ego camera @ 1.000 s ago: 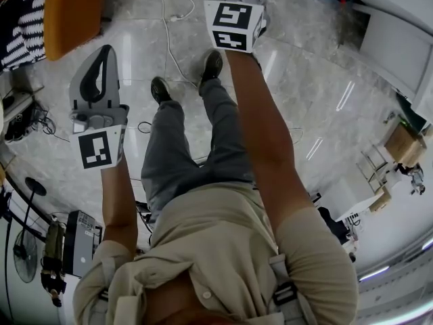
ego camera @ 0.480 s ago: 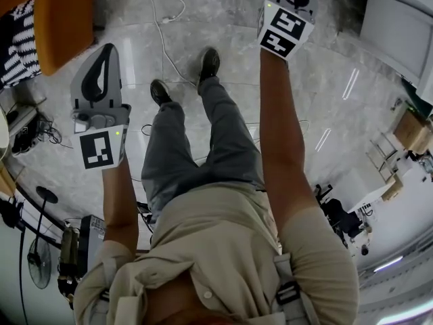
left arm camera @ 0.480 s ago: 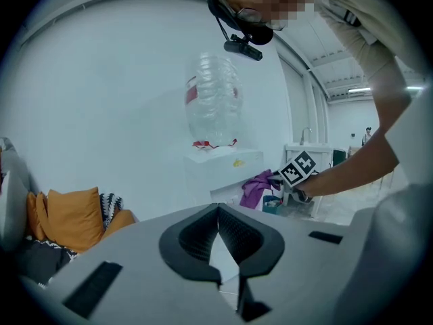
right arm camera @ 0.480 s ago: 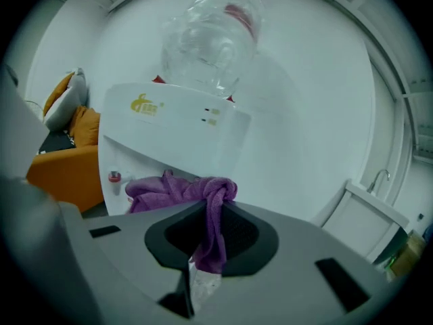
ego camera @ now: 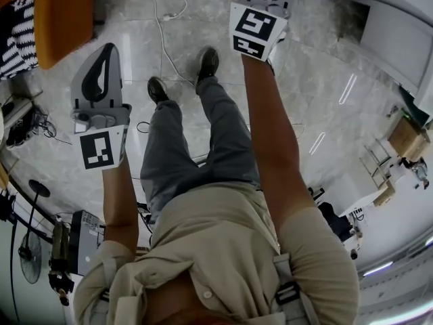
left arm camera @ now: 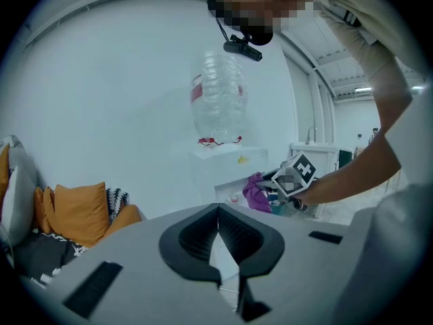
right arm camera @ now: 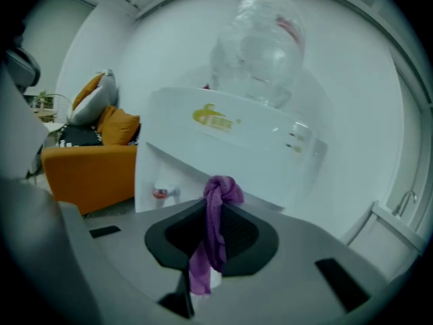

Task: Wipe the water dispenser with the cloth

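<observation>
Pale marble floor [ego camera: 338,66] and white walls, with an orange sofa [right arm camera: 88,168] off to one side. The purple cloth [right arm camera: 213,229] is pinched in the right gripper [right arm camera: 215,208], whose fingers are closed tight on it. Its long axis runs along the seam of the fingers. The bunched end pokes out past the tips toward the water dispenser [right arm camera: 230,141], and the loose tail trails back. Whether the bunch touches the white front panel, I cannot tell. The dispenser stands upright, with a clear bottle [right arm camera: 260,46] upended on top and a red tap [right arm camera: 160,193] in its recess. Its lower part is hidden behind the gripper. The left gripper [ego camera: 101,80] hangs well apart from all this, fingers pressed together on nothing. In the head view the cloth is nearly cut off at the top edge.
</observation>
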Demonstrator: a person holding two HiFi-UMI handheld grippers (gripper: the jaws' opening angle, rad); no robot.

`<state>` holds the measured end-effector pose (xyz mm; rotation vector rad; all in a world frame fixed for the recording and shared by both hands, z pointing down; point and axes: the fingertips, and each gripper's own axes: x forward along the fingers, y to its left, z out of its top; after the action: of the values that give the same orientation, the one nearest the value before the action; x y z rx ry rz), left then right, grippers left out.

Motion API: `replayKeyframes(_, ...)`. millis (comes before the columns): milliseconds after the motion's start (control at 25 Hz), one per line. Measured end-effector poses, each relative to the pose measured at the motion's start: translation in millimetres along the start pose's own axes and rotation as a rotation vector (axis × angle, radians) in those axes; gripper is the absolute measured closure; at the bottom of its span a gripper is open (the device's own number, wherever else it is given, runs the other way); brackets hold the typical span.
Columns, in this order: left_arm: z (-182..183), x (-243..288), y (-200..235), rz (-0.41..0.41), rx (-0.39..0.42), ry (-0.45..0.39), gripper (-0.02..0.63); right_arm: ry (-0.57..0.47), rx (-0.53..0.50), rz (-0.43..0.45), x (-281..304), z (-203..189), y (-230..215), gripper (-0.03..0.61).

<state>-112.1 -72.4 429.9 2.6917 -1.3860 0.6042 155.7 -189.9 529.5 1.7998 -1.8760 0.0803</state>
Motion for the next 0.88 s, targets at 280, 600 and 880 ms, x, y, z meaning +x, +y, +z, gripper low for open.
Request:
replayKeyframes(280,-24.0,-20.3,16.5,0.054,-0.021,0.019,0.597,0.025,0.108,0.126,25.2,-3.9,79.6,0.515)
replayKeyframes(600,-44.7,-24.8,28.6,0.073,-0.018,0.035,0.597,0.074,0.207,0.122,45.0,-44.9,67.5,0.515)
replayKeyframes(880,-53.1,10.6,2.1,0.022,0.009,0.029,0.597,0.14,0.331,0.003,73.2,-122.7,1.5,0.515)
